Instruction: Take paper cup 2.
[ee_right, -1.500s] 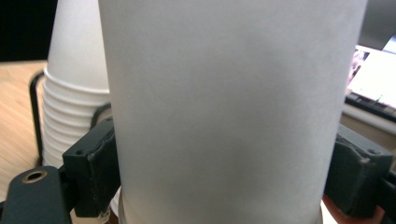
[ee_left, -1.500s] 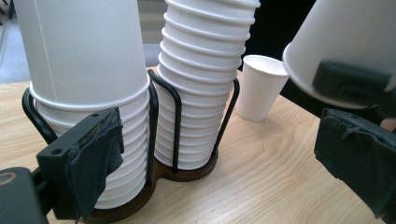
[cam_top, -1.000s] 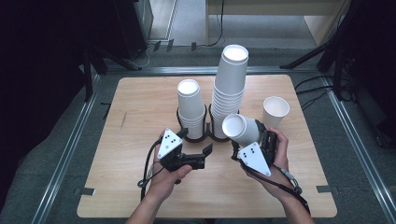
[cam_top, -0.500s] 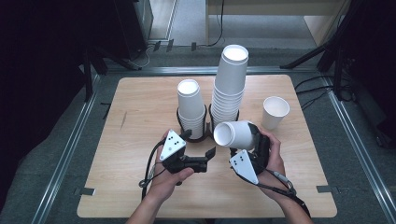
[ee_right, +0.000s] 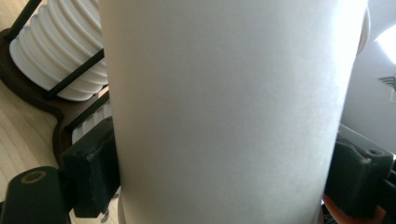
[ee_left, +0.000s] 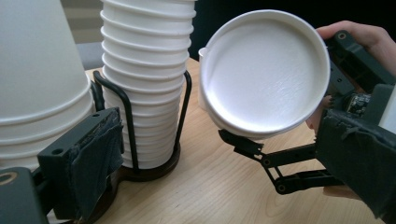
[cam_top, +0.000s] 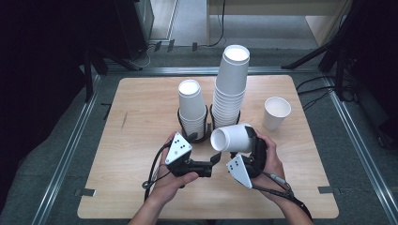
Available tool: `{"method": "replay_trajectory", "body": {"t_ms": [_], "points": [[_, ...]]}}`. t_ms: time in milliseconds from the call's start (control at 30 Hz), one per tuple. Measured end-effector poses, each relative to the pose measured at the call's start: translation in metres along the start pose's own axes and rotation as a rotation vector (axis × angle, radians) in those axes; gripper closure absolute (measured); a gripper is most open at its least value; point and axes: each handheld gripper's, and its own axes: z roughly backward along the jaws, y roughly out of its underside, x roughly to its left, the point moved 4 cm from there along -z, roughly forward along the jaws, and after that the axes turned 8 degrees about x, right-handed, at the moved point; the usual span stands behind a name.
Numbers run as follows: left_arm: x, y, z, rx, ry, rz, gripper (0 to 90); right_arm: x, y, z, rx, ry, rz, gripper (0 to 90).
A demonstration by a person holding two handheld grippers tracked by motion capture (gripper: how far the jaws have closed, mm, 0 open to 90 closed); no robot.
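Cup [cam_top: 231, 138] in right tool [cam_top: 251, 149] — two stacks [cam_top: 228, 93] behind.

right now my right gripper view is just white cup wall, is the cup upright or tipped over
Observer: The cup in the right gripper lies on its side above the table, one round end facing the left gripper.
Operator: left jaws on it
Observer: No, the left jaws stand open, apart from it, with nothing between them.
Operator: anything off to the right
Observer: A single cup stands upright on the table, apart from the tall stack.
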Motion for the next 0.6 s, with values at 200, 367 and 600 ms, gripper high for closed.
{"method": "replay_trajectory", "body": {"t_ms": [200, 367, 600], "points": [[-0.002, 0.001, -0.001, 0.01, 0.006, -0.006, 1.9, 0.006, -0.002, 0.001, -0.017, -0.006, 0.051, 12.2], [-0.004, 0.002, -0.003, 0.023, 0.016, -0.015, 1.9, 0.012, -0.004, 0.002, -0.028, -0.014, 0.084, 12.2], [-0.007, 0.003, -0.004, 0.029, 0.034, -0.023, 3.5, 0.016, -0.008, 0.004, -0.058, -0.011, 0.124, 12.2]]}}
